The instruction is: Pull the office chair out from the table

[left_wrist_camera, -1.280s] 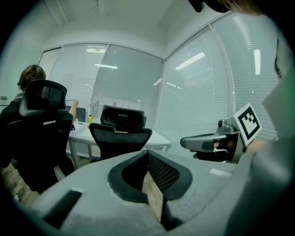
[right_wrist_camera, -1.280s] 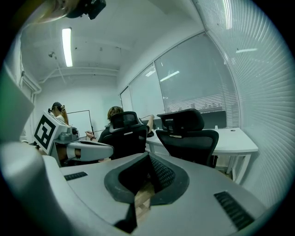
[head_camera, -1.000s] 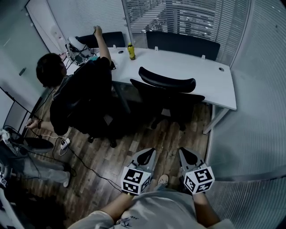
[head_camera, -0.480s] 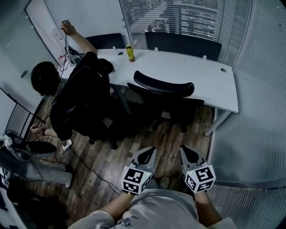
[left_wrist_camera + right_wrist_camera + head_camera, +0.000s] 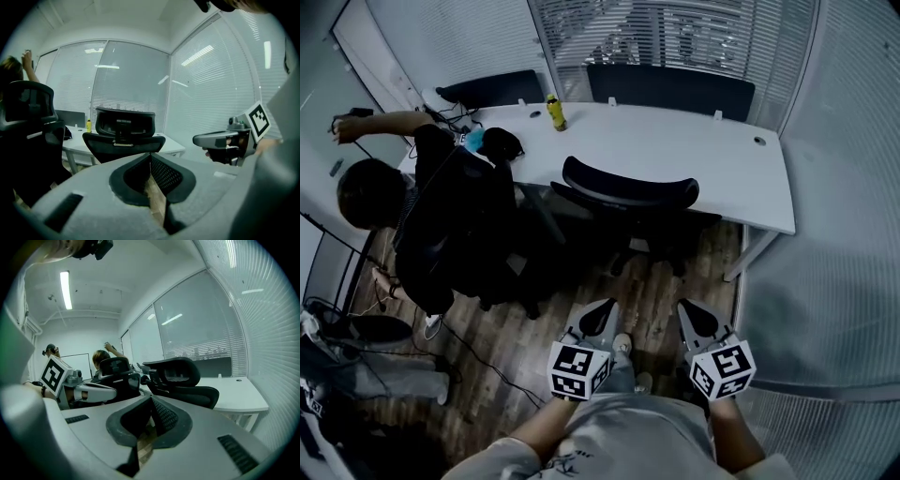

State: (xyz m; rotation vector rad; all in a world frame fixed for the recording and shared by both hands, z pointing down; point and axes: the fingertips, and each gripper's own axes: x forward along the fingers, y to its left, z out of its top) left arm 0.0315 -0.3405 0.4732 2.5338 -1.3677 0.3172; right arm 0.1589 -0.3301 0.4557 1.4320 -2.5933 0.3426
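At the near long edge of the table (image 5: 703,150), the office chair (image 5: 628,192) is found tucked in, backrest turned away from the table. The left gripper (image 5: 600,317) and right gripper (image 5: 695,317) are held well short of it, jaws pressed together on nothing. It is judged that the jaws should be opened before the backrest is reached and closed on its top rim at both sides. The pull should be kept straight, clear of the person (image 5: 441,216) alongside.

The head view looks steeply down from above. Both gripper views sit low and face level toward the black mesh office chair (image 5: 630,195), which all three views share.
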